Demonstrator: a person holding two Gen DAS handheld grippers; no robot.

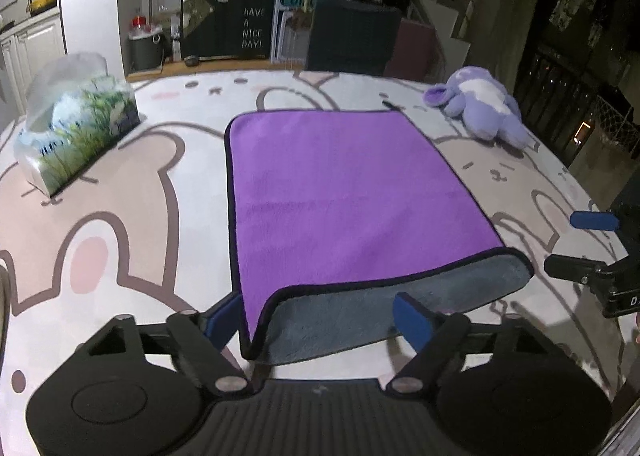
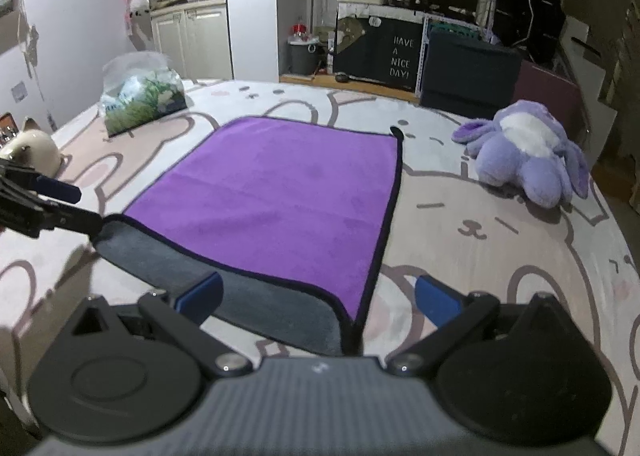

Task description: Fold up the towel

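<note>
We see the towel [image 1: 344, 191] lying purple side up on the tabletop [image 1: 120, 183], with its near edge turned over so that a grey strip of the underside faces up. Our left claw [image 1: 320, 320] is spread wide, its blue pads on either side of the near left corner of that strip; whether either pad touches the cloth we cannot tell. Our right claw [image 2: 320, 300] is spread wide as well, straddling the near right corner, where the black hem runs down between its pads.

Each view catches the other claw at its margin: the left view shows a blue pad and black finger just beside the strip's right end, and the right view shows the left claw's fingers touching or nearly touching the strip's left end. Only the right view shows the loop tab [image 2: 396, 131] at the towel's far right corner clearly, and a cream cat figure [image 2: 30, 153] at the tabletop's left edge.

Well left of the towel stands a tissue pack [image 1: 76, 127], clear plastic printed with grass, white tissue inside and puffing from its top. To the far right lies a purple plush [image 2: 528, 151], apart from the towel.
</note>
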